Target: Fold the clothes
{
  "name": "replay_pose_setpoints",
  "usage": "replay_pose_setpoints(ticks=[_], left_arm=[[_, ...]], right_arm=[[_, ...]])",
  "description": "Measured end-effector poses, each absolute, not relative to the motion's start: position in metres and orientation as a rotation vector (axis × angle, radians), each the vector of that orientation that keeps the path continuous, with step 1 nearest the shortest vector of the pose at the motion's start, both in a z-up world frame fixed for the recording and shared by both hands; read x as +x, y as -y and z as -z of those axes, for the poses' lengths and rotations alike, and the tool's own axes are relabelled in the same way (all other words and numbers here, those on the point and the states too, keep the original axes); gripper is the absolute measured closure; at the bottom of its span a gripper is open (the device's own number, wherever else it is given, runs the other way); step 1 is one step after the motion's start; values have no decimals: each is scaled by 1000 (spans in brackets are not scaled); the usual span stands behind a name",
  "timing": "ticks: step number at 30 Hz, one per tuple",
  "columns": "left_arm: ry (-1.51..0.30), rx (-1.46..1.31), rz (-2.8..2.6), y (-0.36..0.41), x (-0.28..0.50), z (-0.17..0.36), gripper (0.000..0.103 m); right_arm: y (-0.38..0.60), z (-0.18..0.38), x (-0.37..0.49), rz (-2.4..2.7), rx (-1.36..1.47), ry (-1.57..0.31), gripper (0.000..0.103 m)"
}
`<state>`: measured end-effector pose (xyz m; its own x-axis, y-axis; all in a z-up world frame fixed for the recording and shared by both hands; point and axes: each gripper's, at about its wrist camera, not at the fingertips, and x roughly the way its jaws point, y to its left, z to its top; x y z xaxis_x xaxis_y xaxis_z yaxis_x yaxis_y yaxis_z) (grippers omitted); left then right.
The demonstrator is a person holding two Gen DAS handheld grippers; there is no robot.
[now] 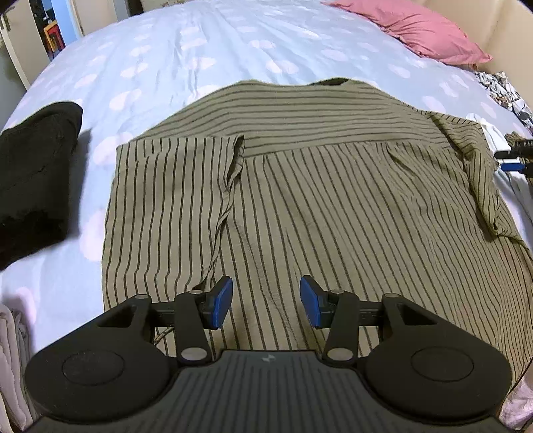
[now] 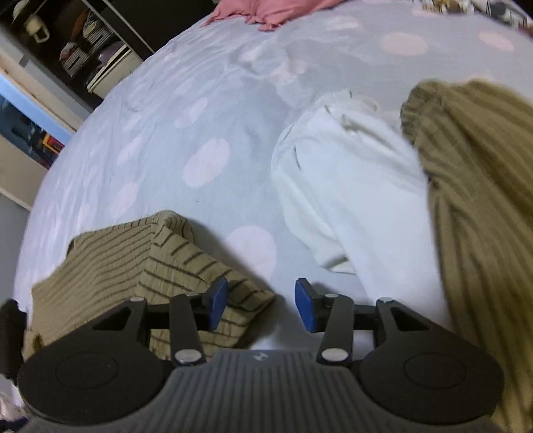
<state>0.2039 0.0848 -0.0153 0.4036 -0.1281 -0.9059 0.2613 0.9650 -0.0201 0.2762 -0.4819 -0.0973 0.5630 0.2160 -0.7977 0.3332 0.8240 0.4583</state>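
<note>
Two claws are open and hold nothing. Left claw (image 1: 266,301) hangs over the soft, floppy striped shirt (image 1: 333,200) on the bed (image 1: 200,50); right claw (image 2: 261,304) should pinch its loose sleeve (image 2: 173,259) edge

A bed (image 1: 233,43) fills most of both views, covered with a pale blue sheet (image 2: 173,110) printed with faint pink dots and lightly creased. A pink pillow (image 1: 419,26) lies at the bed's far right corner, against a cream wall (image 1: 499,30). Beyond the bed's far left corner stand cream cupboard doors (image 1: 13,50) and a blue-lit gap (image 1: 53,30) with orange and red items inside. From the right wrist view, dark open shelves (image 2: 83,50) holding stacked things stand past the bed's left edge.
</note>
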Motion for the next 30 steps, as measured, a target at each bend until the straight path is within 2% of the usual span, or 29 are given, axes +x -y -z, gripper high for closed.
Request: replay_pose_setpoints(ticks=[3, 4, 5, 6, 11, 20, 30], left_arm=[[-1144, 132, 237, -89, 208, 19, 60], [-1146, 131, 236, -90, 208, 19, 60], [-1148, 129, 234, -91, 209, 20, 60], [-1151, 129, 232, -92, 210, 20, 60], [-1166, 145, 227, -95, 211, 25, 60], [-1156, 146, 249, -93, 206, 20, 60], [-1131, 131, 255, -99, 201, 9, 60]], right_arm=[[475, 101, 284, 49, 591, -1005, 61], [473, 102, 287, 41, 579, -1011, 72], [472, 102, 288, 29, 581, -1014, 90], [471, 100, 289, 15, 587, -1015, 95], [466, 81, 289, -45, 580, -973, 98], [426, 12, 289, -247, 592, -828, 98], [334, 2, 321, -365, 444, -881, 98]])
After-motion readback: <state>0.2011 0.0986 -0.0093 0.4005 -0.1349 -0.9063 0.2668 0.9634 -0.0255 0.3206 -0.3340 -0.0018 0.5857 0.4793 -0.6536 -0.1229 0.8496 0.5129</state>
